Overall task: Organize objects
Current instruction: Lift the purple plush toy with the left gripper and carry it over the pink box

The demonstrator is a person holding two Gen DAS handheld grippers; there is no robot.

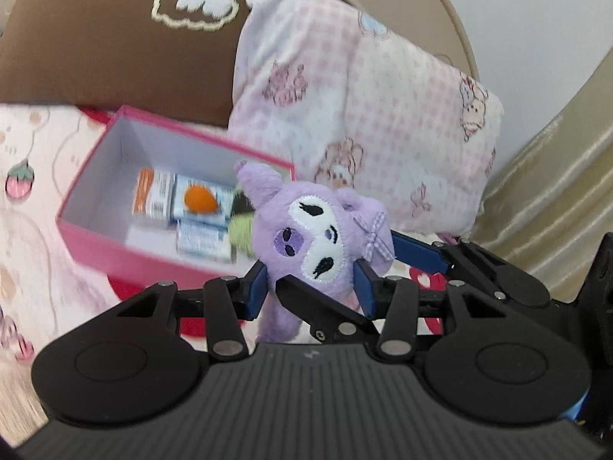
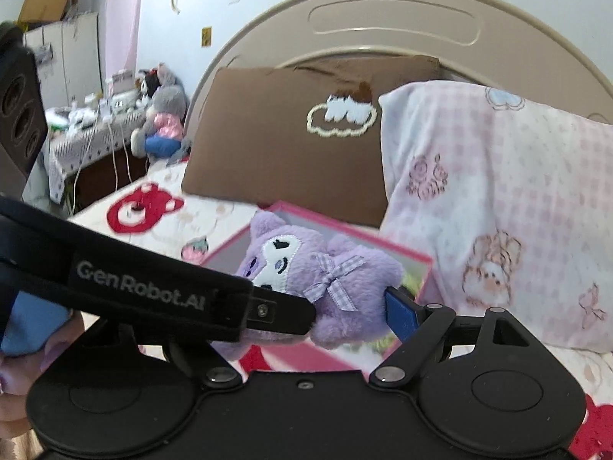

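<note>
Purple plush toy (image 1: pixel 322 237) sits mid-frame, pinched between the blue pads of the left gripper (image 1: pixel 312 281), jaws narrowed onto its lower face. Right gripper (image 2: pixel 356 306) has its jaws spread wide around the same plush (image 2: pixel 329 268); one blue pad (image 2: pixel 400 312) touches its side at centre-right, the other finger is hidden behind the left gripper's arm, so a real grip can't be confirmed. Pink box (image 1: pixel 115 245) lies open at centre-left on the bedsheet (image 1: pixel 34 207), small cartons (image 1: pixel 153 195) inside. Brown pillow (image 2: pixel 276 142) and pink checked pillow (image 2: pixel 498 199) behind.
</note>
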